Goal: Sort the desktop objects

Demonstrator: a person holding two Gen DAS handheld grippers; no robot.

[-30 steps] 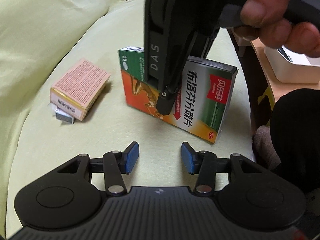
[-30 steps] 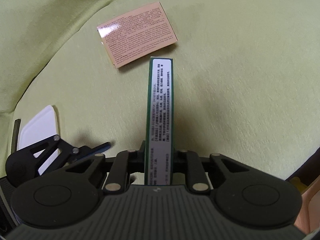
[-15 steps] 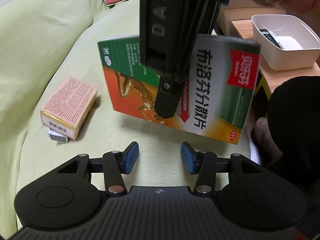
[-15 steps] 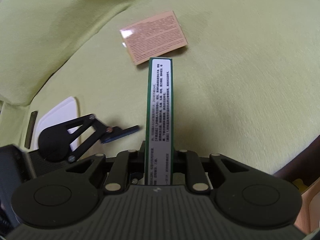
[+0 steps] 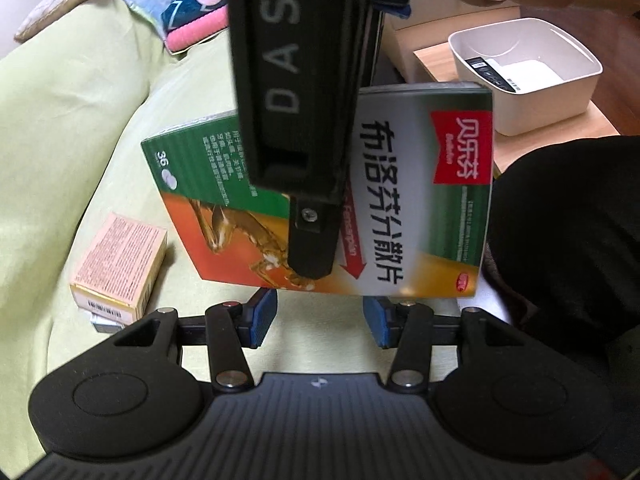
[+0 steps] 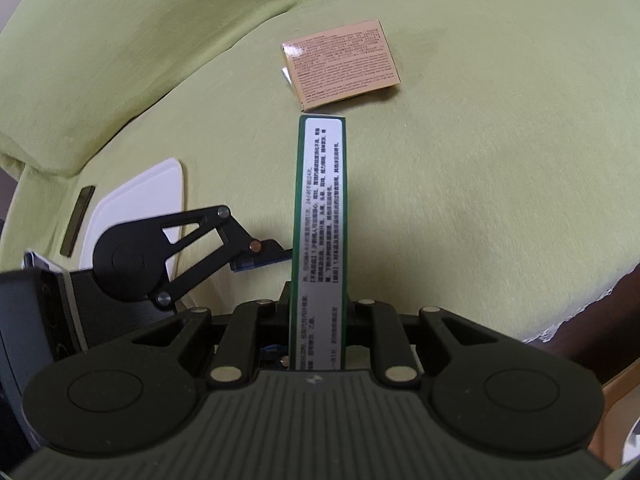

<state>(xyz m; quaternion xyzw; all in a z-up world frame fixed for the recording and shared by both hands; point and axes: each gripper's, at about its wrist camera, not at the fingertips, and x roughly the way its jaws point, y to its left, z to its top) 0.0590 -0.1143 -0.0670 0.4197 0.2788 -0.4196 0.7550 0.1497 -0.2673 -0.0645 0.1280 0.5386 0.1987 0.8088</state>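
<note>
Green-and-orange medicine box (image 5: 420,200) pinched in my right tool (image 6: 318,320) above the sofa (image 6: 480,180), my left tool (image 5: 318,320) spread, peach box (image 5: 120,268) beside.

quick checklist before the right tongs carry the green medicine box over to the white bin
1. Grip: right tongs shut on the green medicine box, held edge-on between them: ok.
2. Box clear of the green cushion, lifted off it: ok.
3. Left tongs open, holding nothing, just below the box's lower edge; whether they touch it: cannot tell.
4. White bin on the wooden stand already holds a dark item and a white one; room for the box: cannot tell.
5. Peach box on the cushion, off to the side of the lifted box: ok.
</note>
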